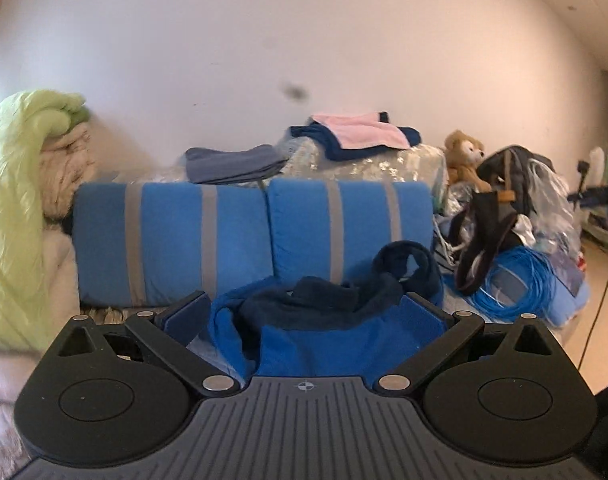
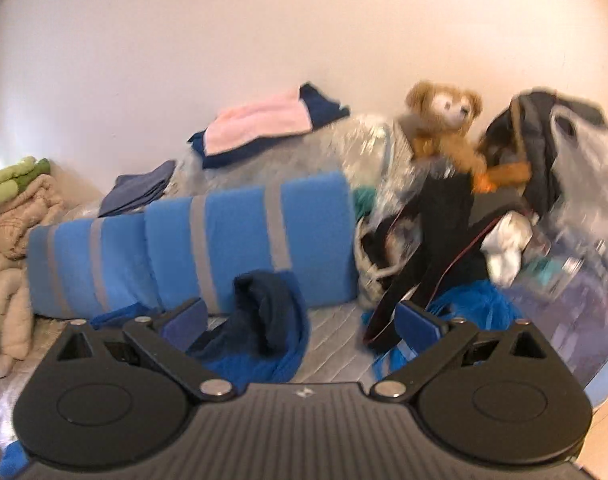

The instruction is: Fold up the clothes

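Garment in two blues, crumpled on the bed before striped blue cushions, bunched between the spread fingers of the left gripper. Right gripper likewise spread wide, grasping nothing, the same cloth low at its left finger. Judged a stage of laying out or gathering: cloth loose, no crease set. Calls next for finding an edge or corner amid the heap before any pinch. Folded pink and navy pieces stacked behind on a plastic-wrapped bundle. Dark bag agape beside a teddy bear, contents unclear.
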Demonstrator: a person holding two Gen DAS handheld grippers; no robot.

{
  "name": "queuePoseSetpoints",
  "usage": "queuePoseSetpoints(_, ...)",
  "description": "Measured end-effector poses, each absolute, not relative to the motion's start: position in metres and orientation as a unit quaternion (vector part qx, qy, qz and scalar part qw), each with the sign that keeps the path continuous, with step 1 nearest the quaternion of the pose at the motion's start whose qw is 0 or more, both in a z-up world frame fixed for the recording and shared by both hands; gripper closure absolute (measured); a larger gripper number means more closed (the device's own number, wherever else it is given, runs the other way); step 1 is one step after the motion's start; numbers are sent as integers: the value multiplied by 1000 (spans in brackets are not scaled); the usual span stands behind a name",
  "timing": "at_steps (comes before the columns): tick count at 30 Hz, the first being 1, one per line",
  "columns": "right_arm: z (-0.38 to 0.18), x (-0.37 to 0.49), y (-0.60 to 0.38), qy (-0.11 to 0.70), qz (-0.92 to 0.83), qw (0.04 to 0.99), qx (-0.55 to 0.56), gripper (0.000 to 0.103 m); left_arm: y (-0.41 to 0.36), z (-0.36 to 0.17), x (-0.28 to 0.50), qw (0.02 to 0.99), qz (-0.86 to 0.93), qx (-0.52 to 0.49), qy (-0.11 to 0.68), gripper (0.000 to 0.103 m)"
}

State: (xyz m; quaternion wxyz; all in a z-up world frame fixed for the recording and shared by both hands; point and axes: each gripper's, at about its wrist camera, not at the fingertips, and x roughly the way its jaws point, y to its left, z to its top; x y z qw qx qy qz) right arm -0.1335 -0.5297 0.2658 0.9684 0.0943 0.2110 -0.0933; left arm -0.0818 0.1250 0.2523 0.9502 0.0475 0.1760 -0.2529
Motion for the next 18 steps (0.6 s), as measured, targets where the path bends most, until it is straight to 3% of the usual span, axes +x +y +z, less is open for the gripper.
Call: queuePoseSetpoints(18, 372, -39, -531, 178, -79, 979, 62, 0, 66, 363, 19, 949, -294, -9, 111, 0)
